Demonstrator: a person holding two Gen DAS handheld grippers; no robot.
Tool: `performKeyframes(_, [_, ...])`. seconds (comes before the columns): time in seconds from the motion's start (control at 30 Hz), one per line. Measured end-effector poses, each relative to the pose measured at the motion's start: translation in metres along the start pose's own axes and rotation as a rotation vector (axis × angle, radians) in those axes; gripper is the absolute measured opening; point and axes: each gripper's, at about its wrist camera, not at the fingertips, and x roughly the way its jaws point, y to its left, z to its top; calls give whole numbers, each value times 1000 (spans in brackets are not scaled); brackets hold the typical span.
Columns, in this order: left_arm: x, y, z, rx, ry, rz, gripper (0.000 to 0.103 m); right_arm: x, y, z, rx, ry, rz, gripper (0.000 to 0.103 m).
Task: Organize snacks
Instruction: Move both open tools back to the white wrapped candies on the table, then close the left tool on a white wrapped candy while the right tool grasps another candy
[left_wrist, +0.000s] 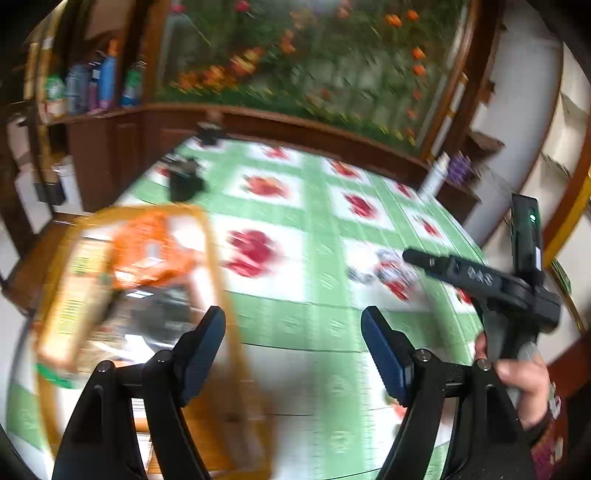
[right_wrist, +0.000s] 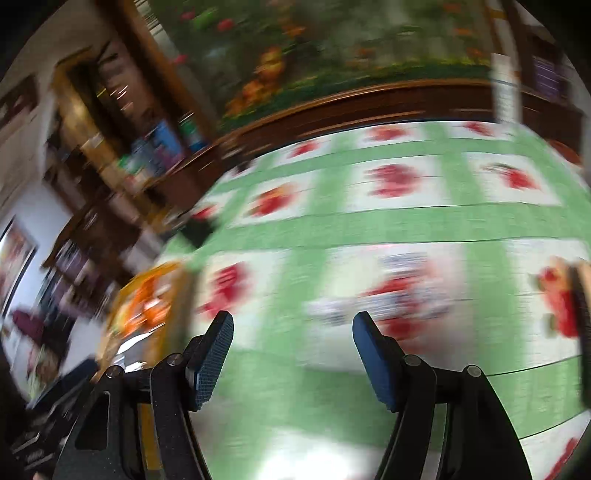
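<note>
Left wrist: left gripper spread beside basket edge; tablecloth beyond.

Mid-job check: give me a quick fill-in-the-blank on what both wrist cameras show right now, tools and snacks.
1. Both tools, the left tool and the right tool, have their jaws ____.
2. The orange snack bag lies inside the ____-rimmed basket.
3. The red-and-white snack packet lies on the tablecloth, ____ the basket.
4. The tablecloth's squares are white and ____.

Missing words: open; yellow; outside; green
</note>
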Motion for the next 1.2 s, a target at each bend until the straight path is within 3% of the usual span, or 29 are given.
performKeyframes(0.07, [18, -16, 3, 15, 47, -33, 75, 3, -32, 9, 43, 19, -53, 71])
performKeyframes(0.17, [50, -34, 19, 1, 120, -59, 75, 5, -59, 14, 135, 11, -35, 62])
performKeyframes(0.3, [97, -51, 48, -28, 179, -54, 75, 8, -70, 14, 200, 23, 11, 61])
performKeyframes(0.4, [131, -58, 62, -14, 193, 16, 63, 6, -74, 14, 214, 18, 11, 61])
performKeyframes(0.47, [157, -61, 68, -22, 247, 16, 42, 5, -78, 15, 236, 13, 23, 61])
performKeyframes(0.57, [181, -68, 69, -8, 276, 20, 42, 7, -82, 12, 253, 20, 19, 61])
performKeyframes(0.73, [188, -69, 55, -1, 315, -2, 40, 12, -85, 11, 269, 38, 33, 61])
performKeyframes(0.87, [168, -78, 28, 63, 344, -20, 39, 13, -84, 12, 263, 33, 21, 62])
performKeyframes(0.93, [156, -79, 20, 62, 330, -66, 39, 13, -84, 11, 265, 33, 18, 62])
performKeyframes(1.03, [143, -77, 20, 49, 261, -35, 40, 14, -82, 12, 255, 29, 6, 61])
performKeyframes(1.2, [153, -77, 30, 32, 239, -30, 41, 15, -80, 12, 239, 24, -10, 62])
